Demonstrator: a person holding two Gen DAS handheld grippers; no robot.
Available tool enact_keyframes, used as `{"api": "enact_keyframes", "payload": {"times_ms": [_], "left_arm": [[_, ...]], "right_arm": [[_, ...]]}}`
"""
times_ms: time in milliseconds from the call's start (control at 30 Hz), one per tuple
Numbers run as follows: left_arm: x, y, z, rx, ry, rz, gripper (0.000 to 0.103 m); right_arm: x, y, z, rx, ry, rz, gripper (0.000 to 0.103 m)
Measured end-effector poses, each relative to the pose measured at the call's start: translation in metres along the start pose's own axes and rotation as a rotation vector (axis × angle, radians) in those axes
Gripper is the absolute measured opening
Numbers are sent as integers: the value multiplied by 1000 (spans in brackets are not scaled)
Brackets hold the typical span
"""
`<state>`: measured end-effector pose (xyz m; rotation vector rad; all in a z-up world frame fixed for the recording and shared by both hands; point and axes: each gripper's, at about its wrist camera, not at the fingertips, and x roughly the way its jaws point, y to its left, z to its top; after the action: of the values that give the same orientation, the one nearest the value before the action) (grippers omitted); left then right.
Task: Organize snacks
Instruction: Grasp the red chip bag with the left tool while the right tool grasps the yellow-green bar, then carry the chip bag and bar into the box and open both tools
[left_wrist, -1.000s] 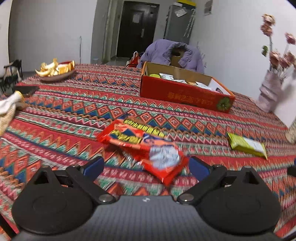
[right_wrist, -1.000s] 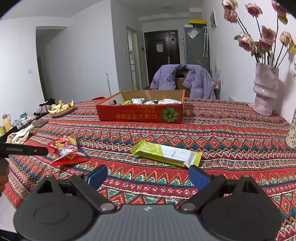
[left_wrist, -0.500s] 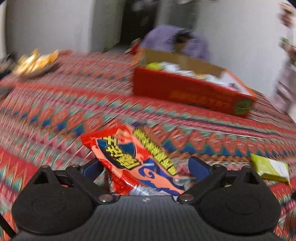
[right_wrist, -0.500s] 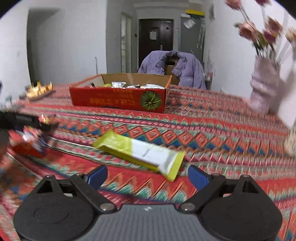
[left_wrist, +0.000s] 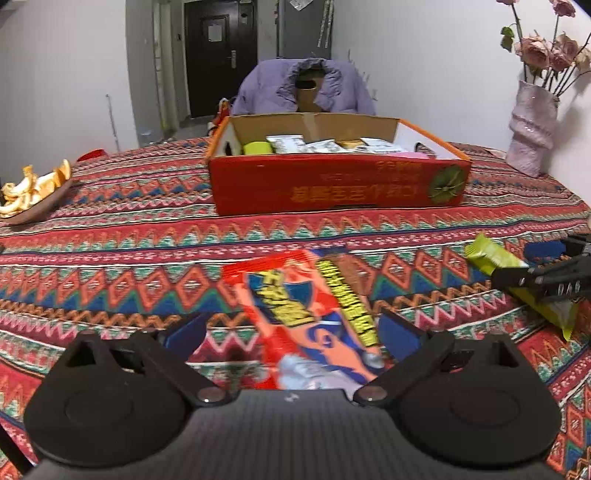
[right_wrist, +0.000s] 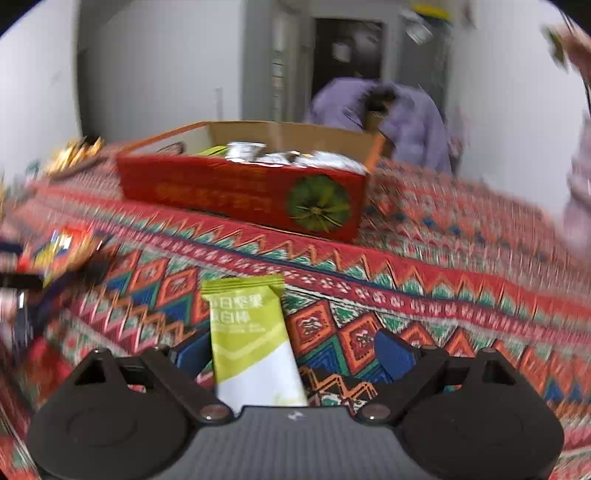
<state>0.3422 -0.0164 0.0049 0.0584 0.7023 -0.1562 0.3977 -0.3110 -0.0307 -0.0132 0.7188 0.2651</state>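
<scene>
Left wrist view first: the red carton (left_wrist: 338, 184) is sitting in the upper middle of the frame on the patterned tablecloth (left_wrist: 110, 236), and it is already carrying a row of packets along its inside, so a good part of the sorting looks done. Two snacks are showing outside it. The red snack packet (left_wrist: 310, 314) is lying in the lower middle, running down between the left gripper (left_wrist: 290, 334) fingers. Those blue pads are standing wide apart, one on each side of the wrapper; whether either is touching it I cannot tell, and nothing is being squeezed, so I am calling this claw released around the packet, not gripping. At the right edge the right gripper (left_wrist: 546, 275) is showing side-on over the green bar (left_wrist: 517, 280), which is tilting with its far end raised. A plate of orange peel (left_wrist: 31, 192) is sitting at the left edge and a vase of flowers (left_wrist: 533, 125) at the upper right.

Over to the right wrist view, blurred with motion: the carton is filling the upper middle, packets heaped inside. The green bar is running up from the bottom centre, hugging the left pad (right_wrist: 194, 350) of the claw while the other pad is standing well clear. So this claw is also spread open, the bar resting between the fingers rather than pinched. The red packet is a smear at the left edge.

My read: both loose snacks remain to be carried to the carton, and each needs a proper closing grip.
</scene>
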Motion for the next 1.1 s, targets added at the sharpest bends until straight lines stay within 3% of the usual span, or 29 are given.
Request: {"api": "enact_keyframes", "payload": {"times_ms": [167,267,333,400,433,467,500,633,1100], "left_arm": [[4,3,3,-66,27,-75,103],[13,-14,4,-52,12,-45,103],[18,-21,2,-43,40,-16,102],[17,-25,-1,-44,34,-14,93],[15,-26,-3,-42,28,-1,79],[12,-27,-5,-33,17,23,63],[10,-28,-6,-23,9,33,63],[-10,-22,-12,-52,0,-5,57],[-123,-17,-43,-66,-147,-51,57]], "right_arm": [[-14,-3,-10,59,-30,61,91],[-22,-1,-18,66,-50,51,67],[-25,3,-21,48,-51,28,60],[-29,11,-25,9,-48,9,53],[-29,15,-27,-16,-46,-4,52],[-31,19,-29,-40,-46,-23,44],[-32,21,-30,-41,-48,-27,40],[-45,23,-34,6,-48,-24,39],[-147,62,-75,36,-142,13,38]]}}
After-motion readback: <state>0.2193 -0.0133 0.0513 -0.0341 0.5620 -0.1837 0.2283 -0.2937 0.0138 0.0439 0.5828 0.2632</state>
